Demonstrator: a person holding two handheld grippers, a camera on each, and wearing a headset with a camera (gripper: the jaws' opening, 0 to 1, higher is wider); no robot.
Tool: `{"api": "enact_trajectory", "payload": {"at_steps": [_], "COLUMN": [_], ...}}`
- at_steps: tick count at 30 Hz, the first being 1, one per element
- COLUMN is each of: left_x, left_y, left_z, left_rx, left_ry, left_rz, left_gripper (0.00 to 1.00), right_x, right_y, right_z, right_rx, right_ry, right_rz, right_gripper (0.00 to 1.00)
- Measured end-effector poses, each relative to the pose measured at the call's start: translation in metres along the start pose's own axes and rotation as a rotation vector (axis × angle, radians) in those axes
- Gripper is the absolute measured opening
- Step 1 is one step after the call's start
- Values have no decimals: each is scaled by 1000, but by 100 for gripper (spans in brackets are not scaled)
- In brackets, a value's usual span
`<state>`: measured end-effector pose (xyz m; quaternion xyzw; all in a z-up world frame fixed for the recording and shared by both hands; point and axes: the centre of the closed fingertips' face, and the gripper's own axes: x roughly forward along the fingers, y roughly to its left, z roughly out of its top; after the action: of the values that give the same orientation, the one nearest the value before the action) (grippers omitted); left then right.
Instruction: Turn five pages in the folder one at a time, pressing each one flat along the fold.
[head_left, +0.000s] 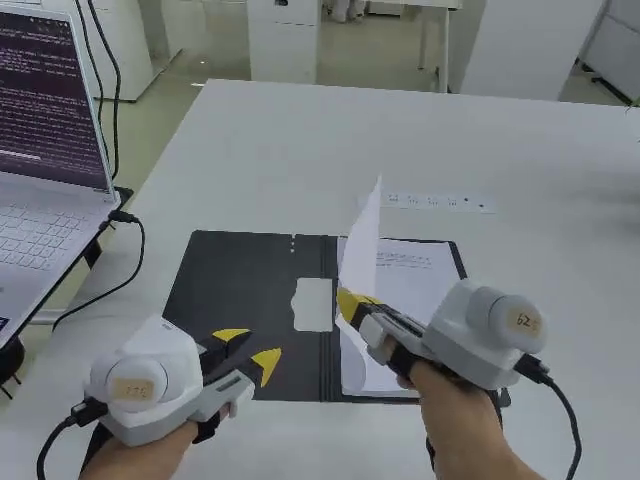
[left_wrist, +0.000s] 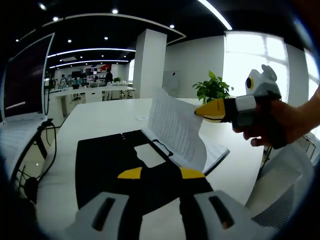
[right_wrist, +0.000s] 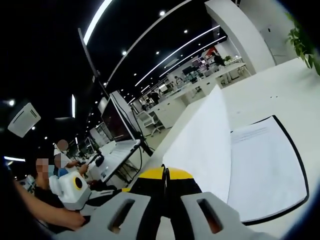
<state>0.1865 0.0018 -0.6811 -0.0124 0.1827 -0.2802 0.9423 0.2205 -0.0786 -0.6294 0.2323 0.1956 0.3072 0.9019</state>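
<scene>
one limp-looking page (head_left: 362, 235) stands over the folder (head_left: 240, 290), right tongs (head_left: 352, 305) pinched on its edge; left tongs (head_left: 250, 348) agape, empty.

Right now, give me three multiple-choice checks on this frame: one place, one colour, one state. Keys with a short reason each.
1. In the head view, where is the laptop relative to the folder?
A) left of it
B) right of it
C) on top of it

2. What colour is the folder's open left cover?
A) red
B) black
C) blue

3. How is the page at the right gripper?
A) lying flat in the folder
B) torn out
C) lifted, standing up off the folder

Key:
1 A: the laptop sits at the picture's left edge, apart from the folder.
2 B: the cover is black against the white table.
3 C: the right gripper's tips are shut on the page's edge, and the page rises above the fold.
</scene>
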Motion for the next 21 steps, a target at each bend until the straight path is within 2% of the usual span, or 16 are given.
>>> {"api": "enact_trajectory", "payload": {"at_steps": [3,12,18,21], "left_x": [-9,-31,-41,-43], "left_y": [7,25,36,37], "left_z": [-2,-5,-9,-11], "left_rx": [-9,-21,-31,-35], "left_ry": [-4,-11,-7,-2], "left_rz": [16,63,90,95], "left_gripper": [25,25,24,24], "right_x": [11,39,53,60], "right_y": [12,29,33,31], "right_z": [-9,-43,-64,-75], "right_rx": [-15,-26,-45,-38], "right_ry": [26,108,169,192], "right_rz": [22,56,57,54], "right_gripper": [0,0,0,0]}}
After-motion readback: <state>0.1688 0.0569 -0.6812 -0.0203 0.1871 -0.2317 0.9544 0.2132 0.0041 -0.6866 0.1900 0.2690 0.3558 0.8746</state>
